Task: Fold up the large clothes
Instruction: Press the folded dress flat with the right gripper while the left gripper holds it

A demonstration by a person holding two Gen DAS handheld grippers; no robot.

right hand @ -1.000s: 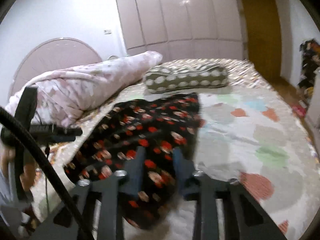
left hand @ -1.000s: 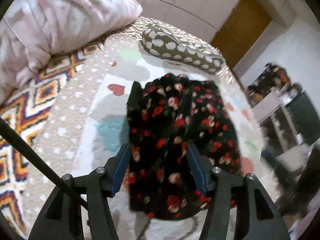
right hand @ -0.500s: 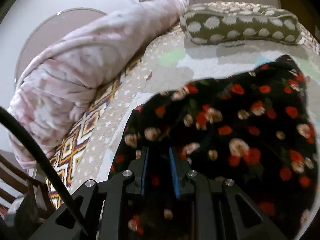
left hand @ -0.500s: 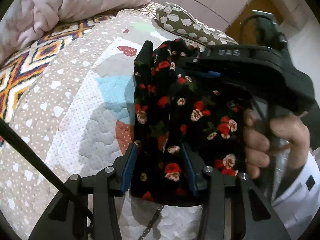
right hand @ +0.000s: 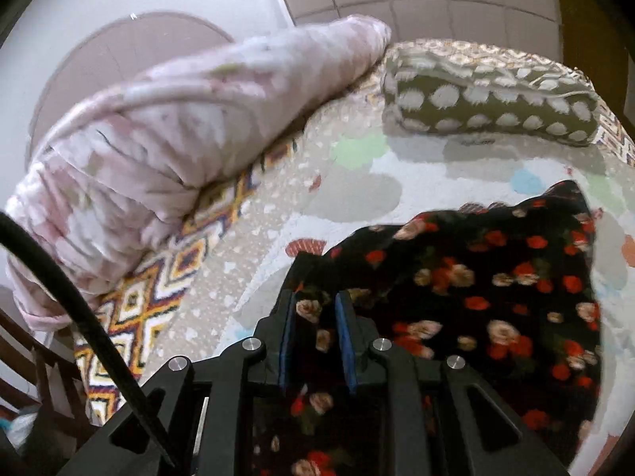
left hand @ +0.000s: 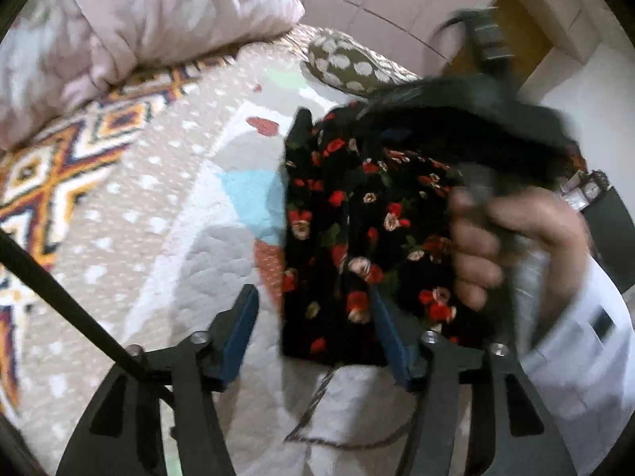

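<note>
Right now the black floral garment (left hand: 357,246) lies on the bed, on a quilt (left hand: 166,246) with pastel patches, folded into a narrow, tall bundle in the left wrist view. The left gripper (left hand: 315,333) has its jaws spread wide: its left finger stands over bare quilt, clear of the cloth, and its right finger overlaps the bundle's lower right edge, so nothing is pinched between them. Just beyond, blurred by motion, the person's right hand (left hand: 512,238) grips the handle of the right gripper (right hand: 315,341) above the garment's right side.

From the right wrist view, that gripper's blue-padded jaws stand close together with a fold of the floral cloth caught between them, near the garment's left edge; the rest of the fabric spreads out to the right across the quilt. A rolled pink blanket (right hand: 178,127) lies along the left of the bed, and an olive pillow (right hand: 488,99) with white spots sits at the far end, well apart from the garment.
</note>
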